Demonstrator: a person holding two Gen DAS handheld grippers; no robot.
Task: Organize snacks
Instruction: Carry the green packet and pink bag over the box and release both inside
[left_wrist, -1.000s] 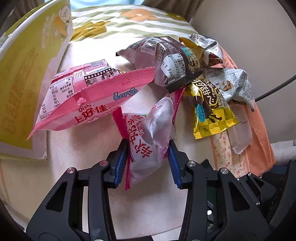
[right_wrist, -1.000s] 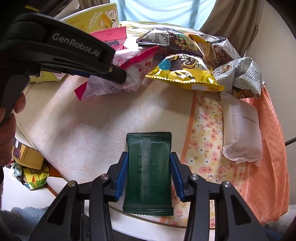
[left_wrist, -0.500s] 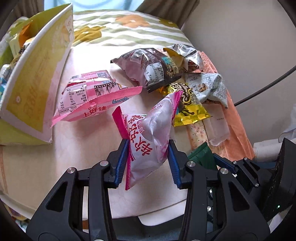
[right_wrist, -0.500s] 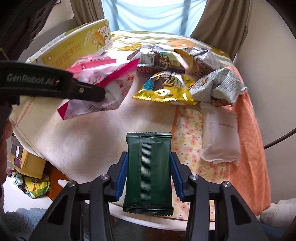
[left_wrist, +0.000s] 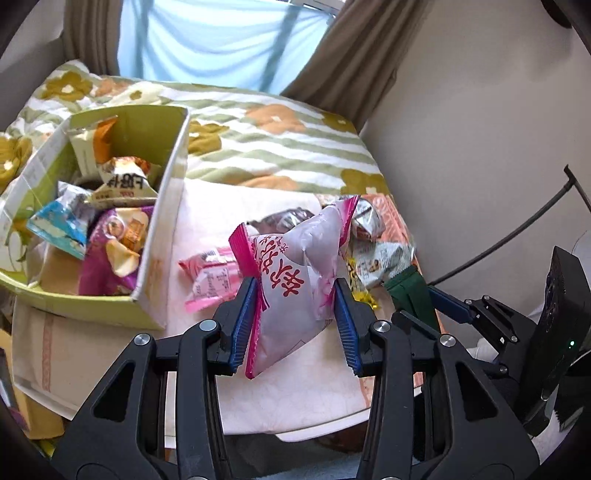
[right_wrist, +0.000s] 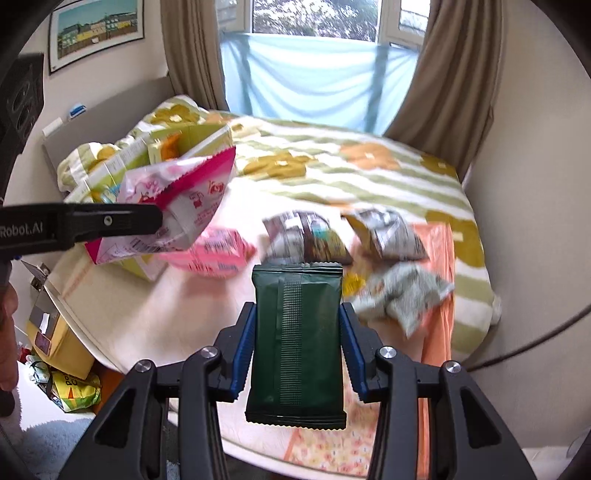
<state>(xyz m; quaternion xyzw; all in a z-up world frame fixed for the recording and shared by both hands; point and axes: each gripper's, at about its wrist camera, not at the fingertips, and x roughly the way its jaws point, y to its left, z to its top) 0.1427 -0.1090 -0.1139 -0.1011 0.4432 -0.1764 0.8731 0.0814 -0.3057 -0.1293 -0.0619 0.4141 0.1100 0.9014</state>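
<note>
Two packets have left the table with you: left tongs (left_wrist: 295, 317) clamp the pink-and-white snack bag (left_wrist: 295, 280), right tongs (right_wrist: 297, 352) the dark green packet (right_wrist: 297, 343), now raised beside the yellow-green box (left_wrist: 162, 229).

Brown curtains (right_wrist: 458, 74) frame a window (right_wrist: 317, 18); framed picture (right_wrist: 96, 29) hangs left.

1. The left wrist view looks forward and down along its jaws, high above the tabletop (left_wrist: 122, 354), toward the window at 12 o'clock.
2. The right wrist view sits further back, facing the same window; the tabletop (right_wrist: 155, 317) lies lower in frame.
3. Both share the box (left_wrist: 162, 236) (right_wrist: 207, 142) at 10 o'clock, the loose packets (left_wrist: 384, 258) (right_wrist: 399, 299) and the blanket (left_wrist: 280, 147) (right_wrist: 332, 173).
4. Each shows the other gripper: right gripper (left_wrist: 436, 299) at 4 o'clock, left gripper (right_wrist: 162, 221) at 9 o'clock.
</note>
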